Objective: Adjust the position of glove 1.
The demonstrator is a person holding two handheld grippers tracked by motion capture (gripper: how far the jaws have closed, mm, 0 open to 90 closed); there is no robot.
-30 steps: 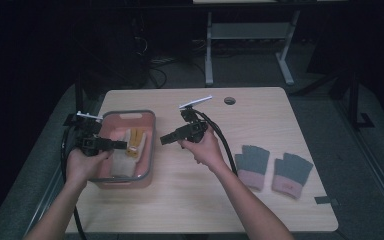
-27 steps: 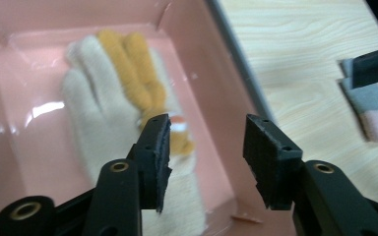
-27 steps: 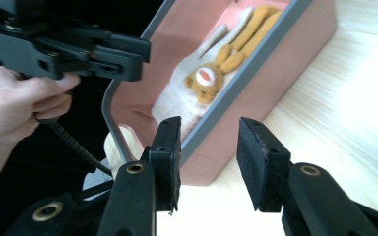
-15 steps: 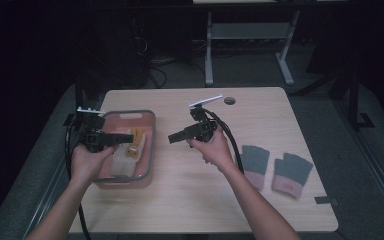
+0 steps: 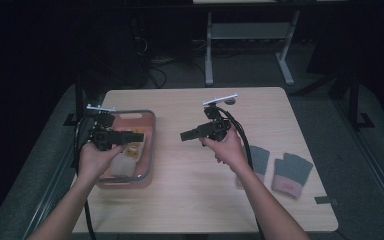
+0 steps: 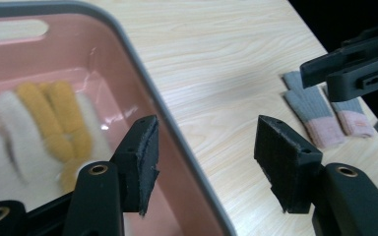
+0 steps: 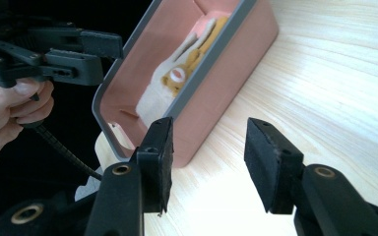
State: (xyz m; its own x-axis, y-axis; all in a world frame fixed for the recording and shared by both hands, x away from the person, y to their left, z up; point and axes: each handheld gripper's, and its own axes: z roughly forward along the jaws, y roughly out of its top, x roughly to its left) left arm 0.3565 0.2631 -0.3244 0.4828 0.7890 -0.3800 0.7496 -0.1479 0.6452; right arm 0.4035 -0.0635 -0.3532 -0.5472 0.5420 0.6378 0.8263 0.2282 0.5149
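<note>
**Both hand-held grippers let go; first pair of gloves sits in the bin**

I see both sets of jaws have just been opening, and nothing lies between either pair. A second ago the left hand-held gripper (image 5: 136, 136) was low over the pink bin (image 5: 150, 150) and the right hand-held gripper (image 5: 184, 135) sat close beside it; now both have drawn apart and slightly up, the right one out over bare counter (image 5: 190, 200). I read this as a release just finished: the cream-and-yellow gloves (image 6: 44, 118) lie inside the bin, flat on its floor, free of any pad.

That leaves the grey-and-pink gloves (image 5: 275, 170) near the counter's right edge, well apart from the bin and untouched. If the work is packing gloves away, my guess is they are next, and the right hand is nearer to them.

Pose: the left hand holds its gripper roughly level, jaws pointing right across the bin's rim, about half spread. The right hand holds its gripper level too, jaws pointing left toward the bin wall (image 7: 226, 83), also about half spread and empty. The two grippers face each other across the bin's right rim. The high view is dim, so I can't quite tell whether the gloves in the bin are stacked or side by side.
</note>
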